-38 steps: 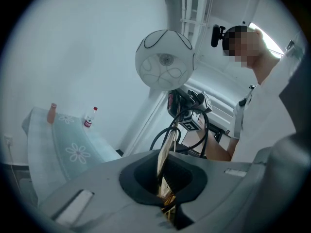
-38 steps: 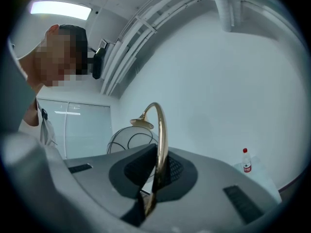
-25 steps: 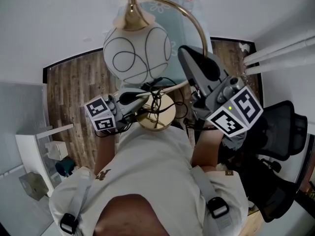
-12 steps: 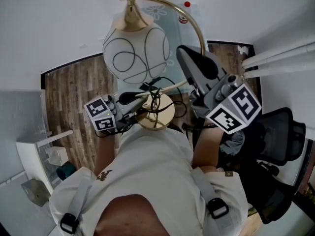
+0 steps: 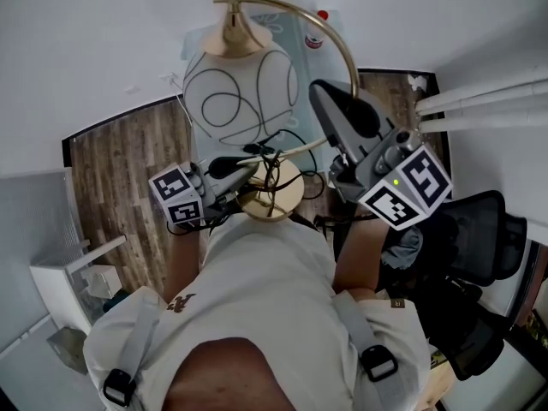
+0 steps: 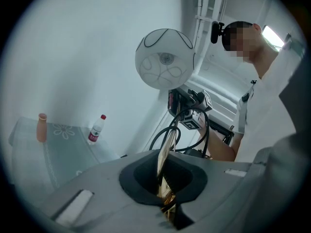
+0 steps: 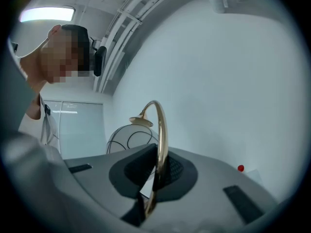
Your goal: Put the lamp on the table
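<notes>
The lamp has a white globe shade (image 5: 241, 92) with black loops, an arched brass arm (image 5: 347, 54) and a round brass base (image 5: 271, 191) draped in black cable. I hold it in the air in front of the person's chest. My left gripper (image 5: 247, 173) is shut on the base's edge, seen as brass (image 6: 163, 178) pinched between the jaws. My right gripper (image 5: 330, 101) is shut on the brass arm (image 7: 160, 135). The glass table (image 5: 295, 37) lies beyond the globe against the white wall.
On the glass table (image 6: 58, 144) stand a red-capped bottle (image 6: 96, 129) and a small orange vase (image 6: 42, 126). A wood floor (image 5: 111, 169) is at the left, a white cabinet (image 5: 77, 272) lower left, a black office chair (image 5: 488, 229) right, and white pipes (image 5: 479, 105) upper right.
The lamp and both grippers have edged forward toward the glass table, whose bottle now shows beside the arm. Both grips are unchanged.
</notes>
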